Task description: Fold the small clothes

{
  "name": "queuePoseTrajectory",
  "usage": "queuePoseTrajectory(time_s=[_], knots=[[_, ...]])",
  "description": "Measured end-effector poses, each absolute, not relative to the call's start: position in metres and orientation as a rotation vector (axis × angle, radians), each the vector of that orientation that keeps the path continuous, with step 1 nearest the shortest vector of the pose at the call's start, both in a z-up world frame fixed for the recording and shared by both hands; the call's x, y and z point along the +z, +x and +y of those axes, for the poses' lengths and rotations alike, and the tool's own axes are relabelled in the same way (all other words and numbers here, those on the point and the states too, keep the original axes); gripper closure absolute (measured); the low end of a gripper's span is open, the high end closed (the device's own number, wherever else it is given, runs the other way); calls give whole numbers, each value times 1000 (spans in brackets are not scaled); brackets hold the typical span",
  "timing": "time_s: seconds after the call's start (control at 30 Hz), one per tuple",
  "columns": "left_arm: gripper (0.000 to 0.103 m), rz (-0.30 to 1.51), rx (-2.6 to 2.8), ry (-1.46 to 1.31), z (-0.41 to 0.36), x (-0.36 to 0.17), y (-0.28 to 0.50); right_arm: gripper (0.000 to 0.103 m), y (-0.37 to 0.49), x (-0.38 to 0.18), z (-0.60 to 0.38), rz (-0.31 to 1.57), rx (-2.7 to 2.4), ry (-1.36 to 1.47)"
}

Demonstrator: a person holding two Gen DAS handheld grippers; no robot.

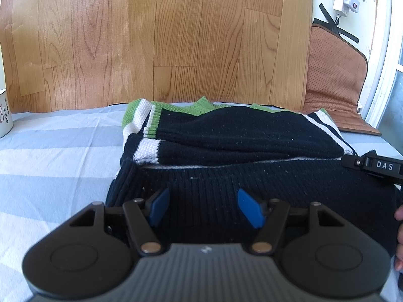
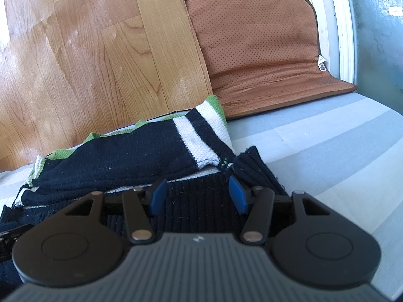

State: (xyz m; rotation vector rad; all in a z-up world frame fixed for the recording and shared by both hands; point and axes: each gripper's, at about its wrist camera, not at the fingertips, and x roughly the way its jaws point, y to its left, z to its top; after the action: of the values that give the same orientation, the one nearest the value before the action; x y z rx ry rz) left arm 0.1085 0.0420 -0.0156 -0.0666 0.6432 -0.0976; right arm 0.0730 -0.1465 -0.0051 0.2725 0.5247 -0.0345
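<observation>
Folded on a striped grey-and-white bed sheet [image 1: 50,151], close to its far edge below a wood-grain panel [image 1: 151,37]: a navy knit sweater [image 1: 226,138] with white and green bands, sleeves laid across the body; left hand-held gripper [image 1: 201,205] poised over the ribbed near hem, blue pads apart, gripping nothing; right hand-held gripper [image 2: 197,196] likewise spread over the hem's right end, holding nothing; brown perforated cushion [image 2: 264,50] propped at the far right corner; white mug [image 1: 5,113] at the left edge.
</observation>
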Motion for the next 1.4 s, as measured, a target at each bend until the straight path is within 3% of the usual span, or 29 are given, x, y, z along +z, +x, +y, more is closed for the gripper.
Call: queuePoseTrajectory(time_s=[0.57,0.83,1.17,1.4], knots=[[41,638,-85,-63,41,-14,106,46,56,20,-149,463,-59,263],[39,604,-64,-81,46,-8,103,45,51,1,-159,592,-98,226],[38,630,-54,-94,50,-11,106,45,50,32,-158,520,-52,203],[35,625,-53,-100,53,-10,107,45,59,21,-136,567,-16,172]])
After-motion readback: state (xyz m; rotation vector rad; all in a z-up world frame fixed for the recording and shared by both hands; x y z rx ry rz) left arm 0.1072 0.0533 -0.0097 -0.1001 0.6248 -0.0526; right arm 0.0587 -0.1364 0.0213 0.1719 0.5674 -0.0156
